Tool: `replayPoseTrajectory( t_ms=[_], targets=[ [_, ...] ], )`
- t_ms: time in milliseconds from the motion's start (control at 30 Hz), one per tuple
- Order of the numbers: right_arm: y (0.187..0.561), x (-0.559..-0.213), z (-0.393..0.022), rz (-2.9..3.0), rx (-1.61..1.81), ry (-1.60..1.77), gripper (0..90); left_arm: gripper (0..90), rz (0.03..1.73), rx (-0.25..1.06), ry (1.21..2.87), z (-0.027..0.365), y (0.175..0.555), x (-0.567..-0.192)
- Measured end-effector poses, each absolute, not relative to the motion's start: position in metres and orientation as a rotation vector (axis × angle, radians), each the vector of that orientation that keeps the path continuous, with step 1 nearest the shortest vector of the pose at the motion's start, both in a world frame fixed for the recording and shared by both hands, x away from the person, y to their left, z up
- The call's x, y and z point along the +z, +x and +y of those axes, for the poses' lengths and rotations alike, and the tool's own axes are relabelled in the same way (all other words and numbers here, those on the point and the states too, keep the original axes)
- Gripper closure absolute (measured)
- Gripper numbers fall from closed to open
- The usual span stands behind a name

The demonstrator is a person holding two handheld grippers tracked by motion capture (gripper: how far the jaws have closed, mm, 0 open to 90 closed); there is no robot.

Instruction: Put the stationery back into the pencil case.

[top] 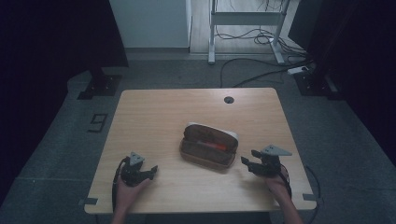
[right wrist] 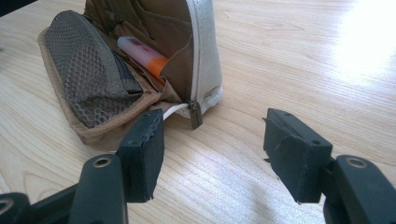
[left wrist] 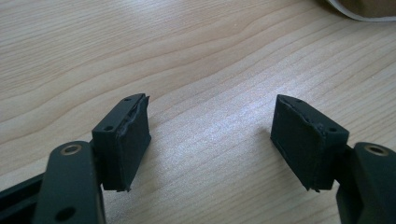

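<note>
Left claw [top: 150, 171]: I hold it low over the table [top: 154, 107]. Its jaws are wide apart, with nothing between them, just bare wood.
Left pads [left wrist: 133, 140]: black, flat and blocky, with rough, worn edges.
Table: pale wood with long wavy lines, smooth and a bit shiny.
Pouch [top: 208, 145]: it sits between my two claws, nearer the right one. It is soft brown cloth with a white zip edge, and it lies open.
Inside the pouch: a net pocket [right wrist: 88, 79] with tiny holes, and a smooth marker [right wrist: 142, 53], pale with an orange end.
Zip pull [right wrist: 195, 113]: a small metal tab, hanging just in front of my right claw.
Right claw [top: 247, 158]: jaws wide, holding nothing, pointed at the pouch's end.
How far: I think the pouch is open and the marker is in. What is left looks like grabbing the pull and zipping it shut.
</note>
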State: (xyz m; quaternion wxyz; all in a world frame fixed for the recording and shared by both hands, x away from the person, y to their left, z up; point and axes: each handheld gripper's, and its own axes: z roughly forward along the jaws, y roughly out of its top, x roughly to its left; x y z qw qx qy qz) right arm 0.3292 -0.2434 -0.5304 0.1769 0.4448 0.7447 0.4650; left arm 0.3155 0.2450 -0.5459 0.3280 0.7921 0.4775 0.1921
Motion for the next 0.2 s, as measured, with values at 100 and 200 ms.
replayPoseTrajectory(
  t_ms=[100,200],
  targets=[
    [0.3297,-0.5304,-0.2419,2.110,1.312,1.250,37.0,27.8,1.250,0.503,2.074,0.2450,0.3156,-0.5459],
    [0.3306,-0.5323,-0.2408,2.118,1.295,1.254,36.1,27.8,1.250,0.502,2.074,0.2450,0.3156,-0.5459]
  ],
)
